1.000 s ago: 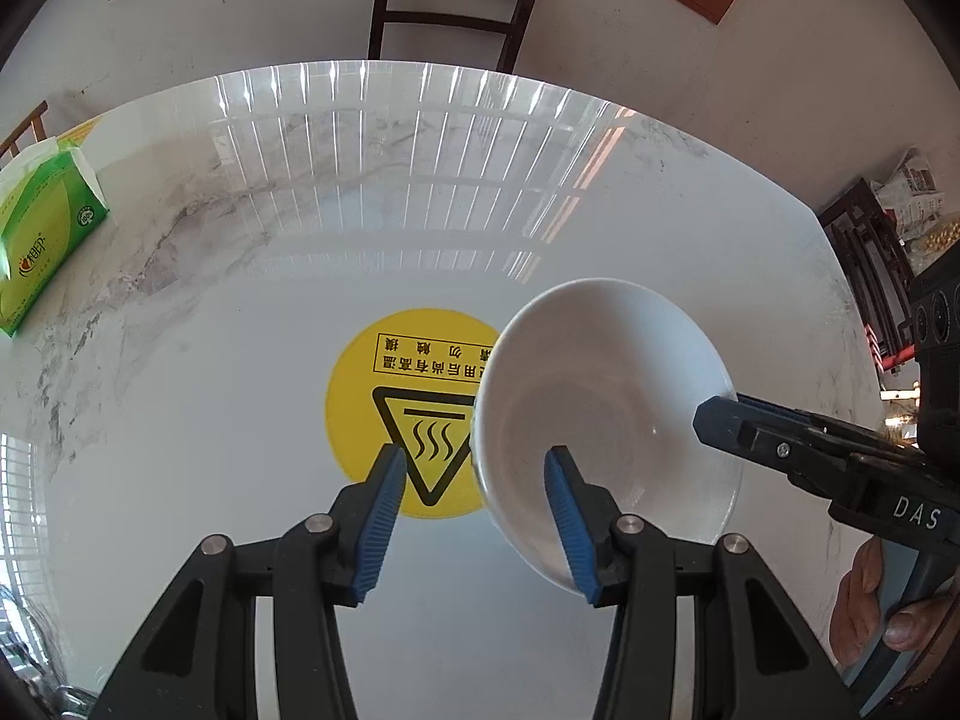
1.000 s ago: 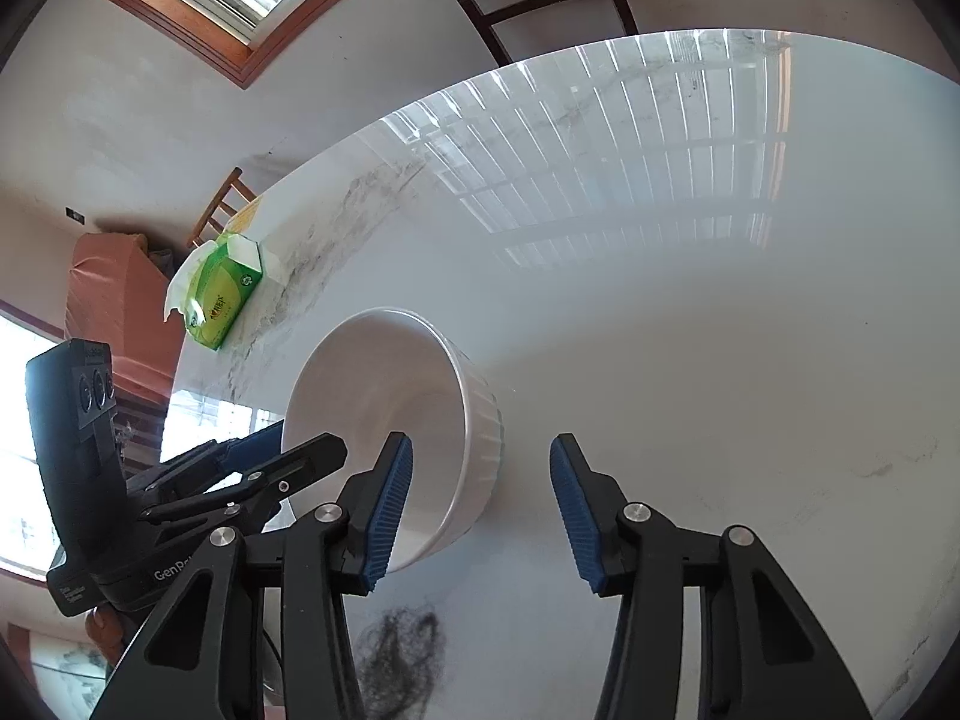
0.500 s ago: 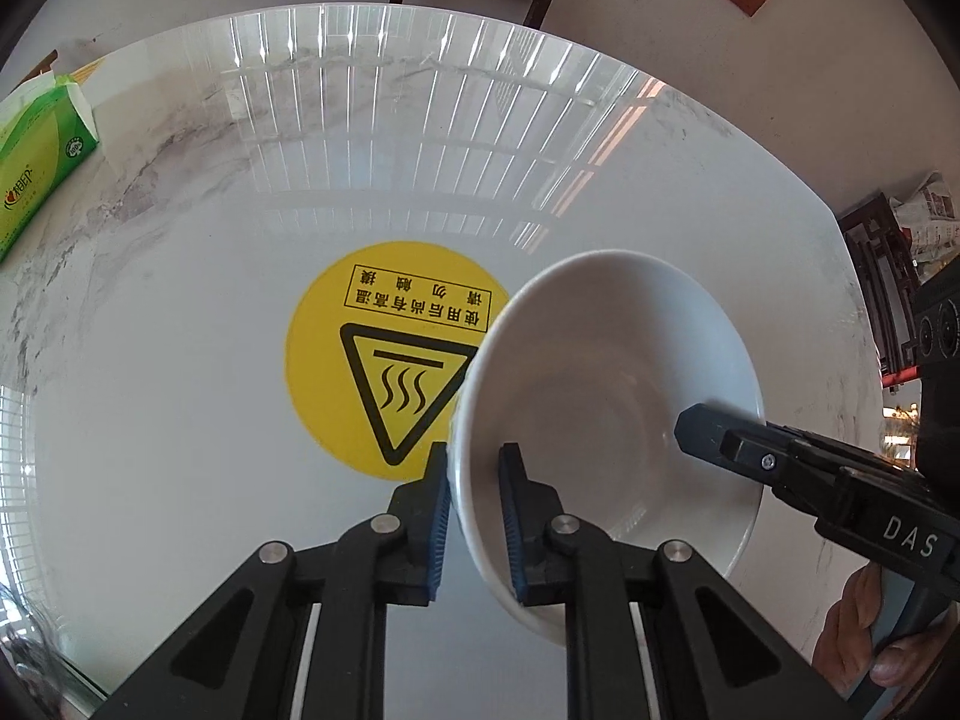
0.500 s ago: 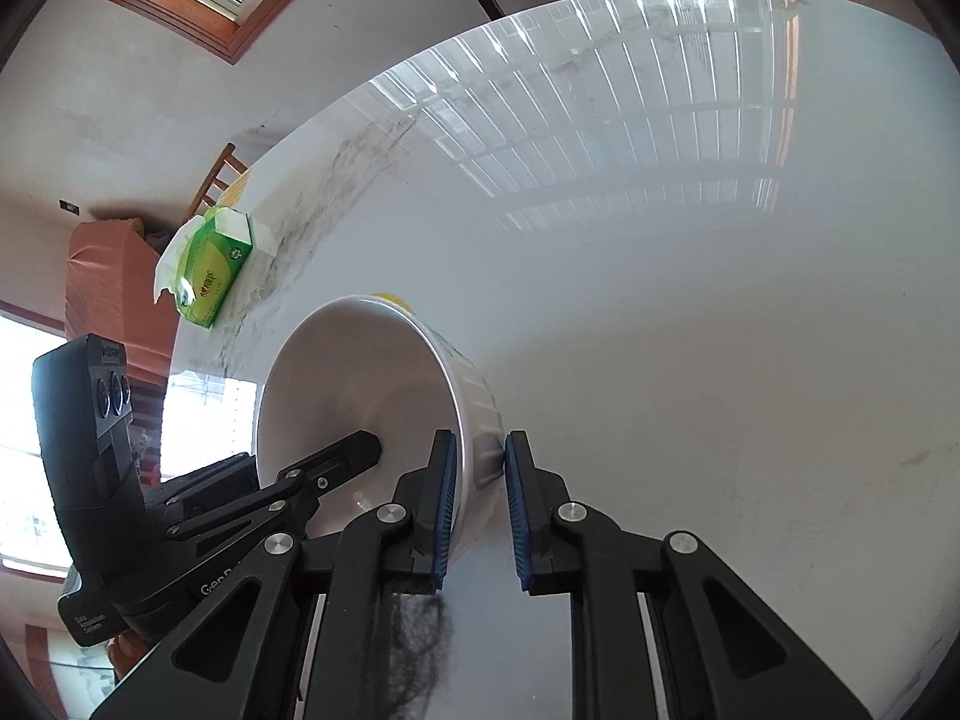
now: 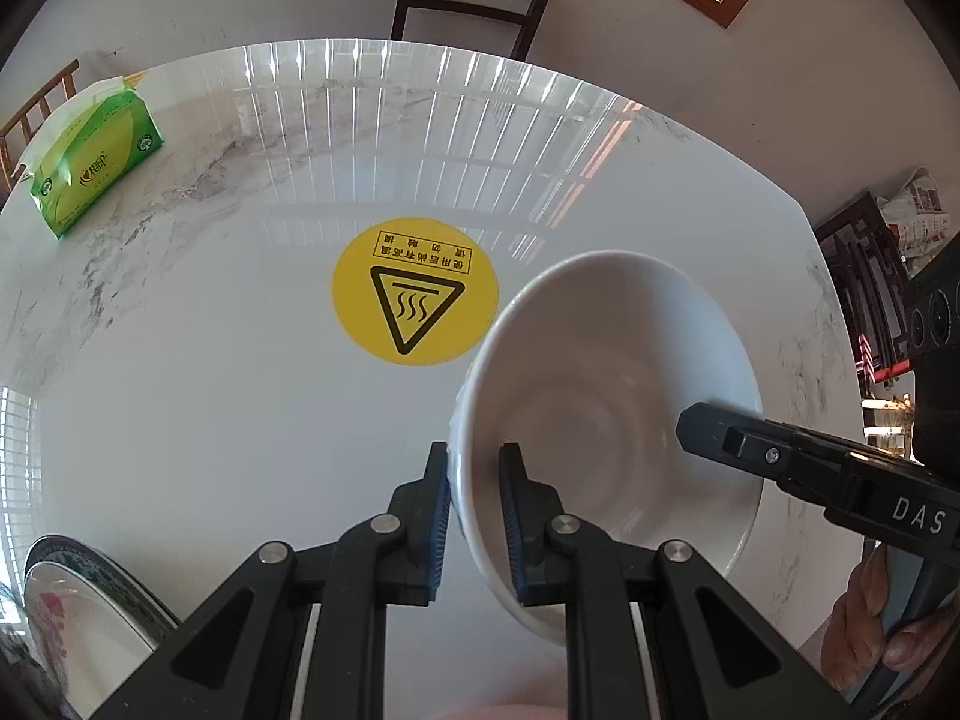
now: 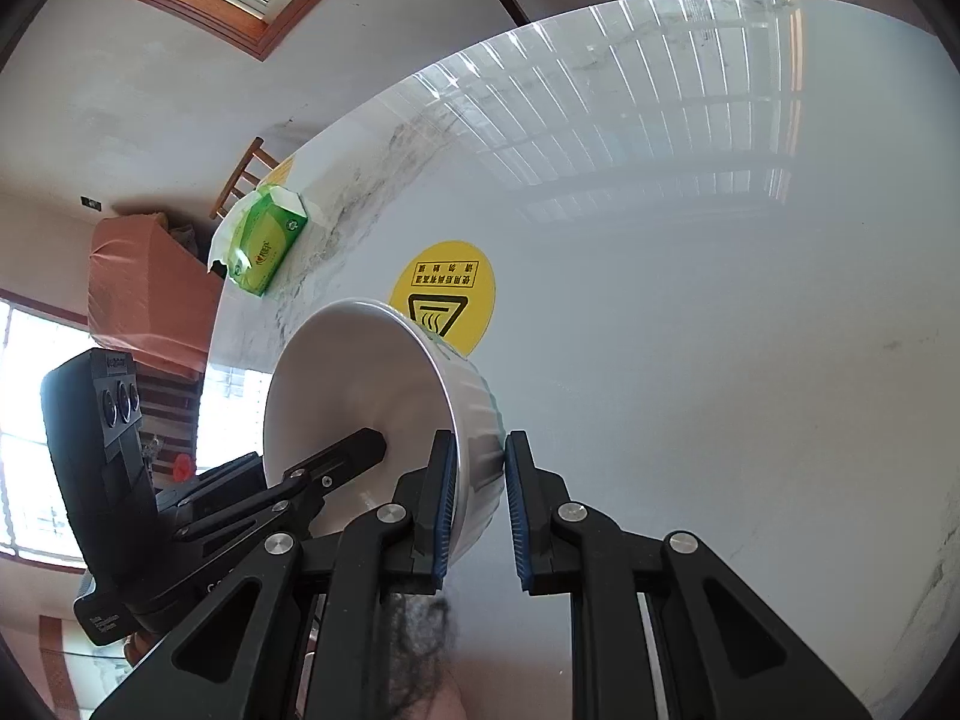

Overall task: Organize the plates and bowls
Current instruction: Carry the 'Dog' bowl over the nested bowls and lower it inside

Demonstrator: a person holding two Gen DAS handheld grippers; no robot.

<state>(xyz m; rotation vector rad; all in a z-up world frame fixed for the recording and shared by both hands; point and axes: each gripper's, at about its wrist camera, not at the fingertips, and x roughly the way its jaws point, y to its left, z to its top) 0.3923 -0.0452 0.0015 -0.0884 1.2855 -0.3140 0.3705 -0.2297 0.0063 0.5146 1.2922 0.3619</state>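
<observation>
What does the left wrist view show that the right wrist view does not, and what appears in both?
Only the left wrist view shows the patterned plate at the table's near edge and a stack of newspapers. Only the right wrist view shows the bowl's ribbed outer wall and an orange-covered piece of furniture. Both show the white ceramic bowl, gripped on opposite rims by the left gripper and right gripper, the round yellow warning sticker and the green tissue pack.

Bright daylight from windows; striped glare across the glossy white marble bench (image 5: 252, 420). Sharp centre, heavy fisheye bending and dark vignetting at edges.
</observation>
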